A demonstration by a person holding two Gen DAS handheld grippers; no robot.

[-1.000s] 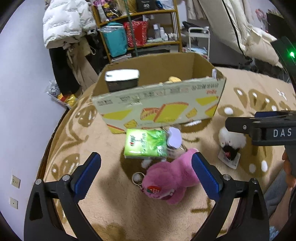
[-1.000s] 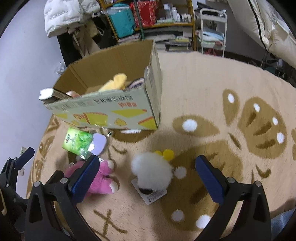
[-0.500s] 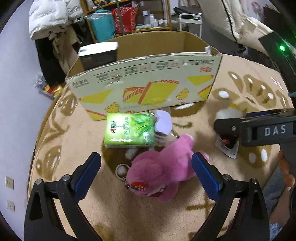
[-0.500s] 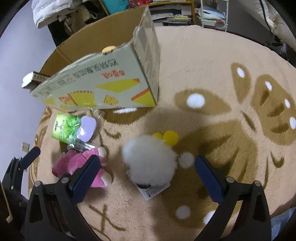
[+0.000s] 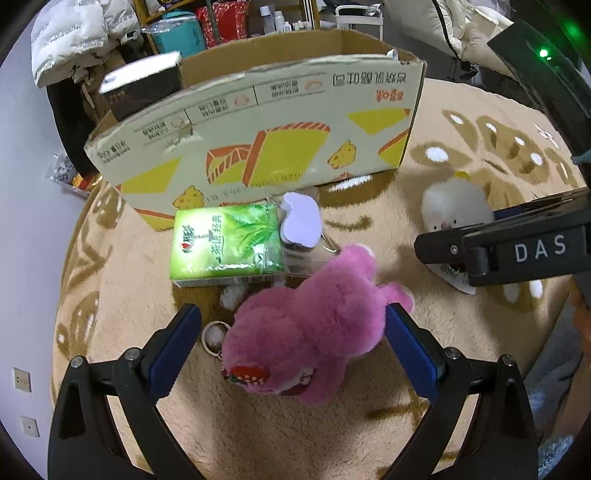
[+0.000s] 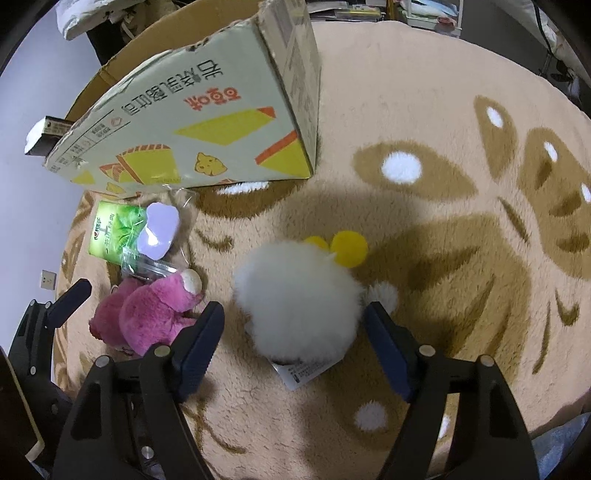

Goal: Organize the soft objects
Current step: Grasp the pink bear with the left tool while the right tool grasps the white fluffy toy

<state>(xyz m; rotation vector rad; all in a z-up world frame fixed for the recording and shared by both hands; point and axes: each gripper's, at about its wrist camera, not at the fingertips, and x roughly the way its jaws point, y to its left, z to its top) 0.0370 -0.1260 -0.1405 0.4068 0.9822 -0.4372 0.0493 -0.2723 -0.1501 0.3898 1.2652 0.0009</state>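
Note:
A pink plush bear (image 5: 314, 328) lies on the beige rug between the open fingers of my left gripper (image 5: 291, 339); it also shows in the right wrist view (image 6: 147, 317). A white fluffy plush (image 6: 299, 306) with yellow ears and a paper tag lies between the open fingers of my right gripper (image 6: 293, 343); it also shows in the left wrist view (image 5: 454, 210). A green tissue pack (image 5: 225, 243) and a clear packet with a lilac card (image 5: 301, 225) lie in front of the open cardboard box (image 5: 258, 147). Neither gripper holds anything.
The box (image 6: 207, 122) stands on a round beige rug (image 6: 443, 184) with brown patterns. A dark small box (image 5: 144, 88) sits at the box's left corner. Shelves, bags and a white jacket (image 5: 74, 33) stand behind. The wall with sockets (image 5: 22, 376) is at left.
Both grippers have moved down and forward. The pink bear now lies between the left fingers and the white plush between the right fingers. The right fingers stand a little closer together.

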